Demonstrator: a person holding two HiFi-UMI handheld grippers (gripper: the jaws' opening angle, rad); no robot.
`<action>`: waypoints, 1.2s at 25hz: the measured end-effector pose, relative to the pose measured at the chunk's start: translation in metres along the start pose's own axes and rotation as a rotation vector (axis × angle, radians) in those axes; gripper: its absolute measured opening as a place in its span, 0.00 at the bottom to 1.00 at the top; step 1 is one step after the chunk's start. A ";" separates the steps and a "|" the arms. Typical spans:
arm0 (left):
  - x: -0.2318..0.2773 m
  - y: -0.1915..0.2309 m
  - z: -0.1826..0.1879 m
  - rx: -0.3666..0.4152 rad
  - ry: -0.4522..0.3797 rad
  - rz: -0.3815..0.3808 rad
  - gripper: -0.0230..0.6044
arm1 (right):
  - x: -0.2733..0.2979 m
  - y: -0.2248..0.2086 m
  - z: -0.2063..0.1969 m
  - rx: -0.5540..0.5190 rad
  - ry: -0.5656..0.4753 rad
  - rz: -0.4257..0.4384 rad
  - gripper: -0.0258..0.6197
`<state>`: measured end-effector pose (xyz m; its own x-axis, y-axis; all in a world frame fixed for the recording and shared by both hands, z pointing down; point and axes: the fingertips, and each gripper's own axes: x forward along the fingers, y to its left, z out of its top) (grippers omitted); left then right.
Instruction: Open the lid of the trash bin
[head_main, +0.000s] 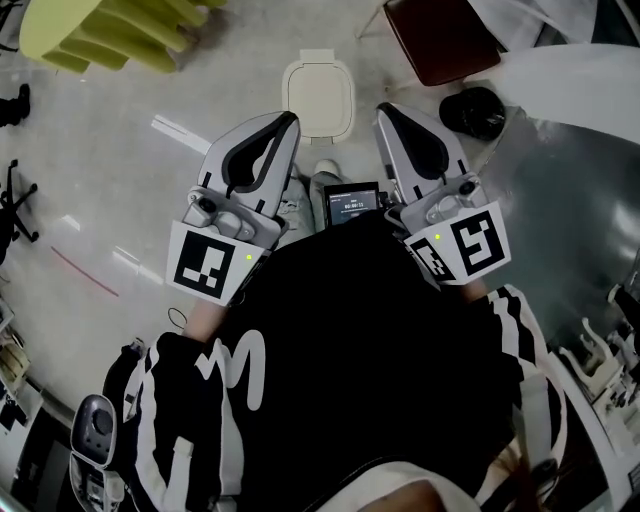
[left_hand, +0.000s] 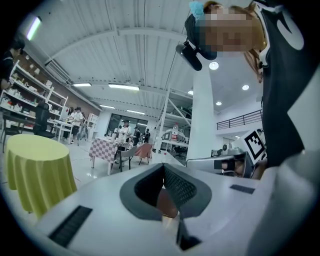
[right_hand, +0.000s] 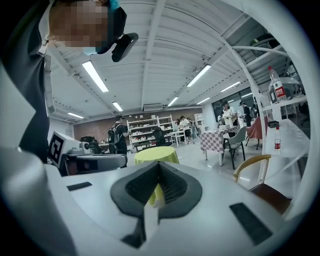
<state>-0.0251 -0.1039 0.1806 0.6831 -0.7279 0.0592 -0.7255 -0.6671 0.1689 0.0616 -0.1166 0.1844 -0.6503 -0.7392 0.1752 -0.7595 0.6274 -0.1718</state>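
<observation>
Head view, left to right: a yellow-green draped table with soft folds stands on the glossy pale floor. The left gripper is smooth grey plastic with black ribbed pads. The trash bin, a cream rounded square with its lid down, stands on the floor just ahead of and between the two tips, touched by neither. The right gripper matches the left. In each gripper view the jaws meet at their tips, left gripper and right gripper, with nothing between them.

Left hand-held gripper, right hand-held gripper: jaws together, empty.
</observation>
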 end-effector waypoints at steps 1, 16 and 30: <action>-0.001 0.001 -0.002 -0.003 0.002 0.004 0.05 | 0.001 0.001 -0.002 0.004 0.005 0.001 0.04; -0.008 0.010 -0.033 -0.032 0.034 0.037 0.05 | 0.012 0.006 -0.036 0.014 0.053 0.051 0.04; -0.014 0.013 -0.060 -0.058 0.068 0.043 0.05 | 0.020 0.011 -0.063 0.000 0.092 0.080 0.05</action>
<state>-0.0388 -0.0931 0.2411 0.6573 -0.7416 0.1338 -0.7493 -0.6242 0.2214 0.0396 -0.1091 0.2472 -0.7079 -0.6608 0.2495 -0.7048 0.6839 -0.1884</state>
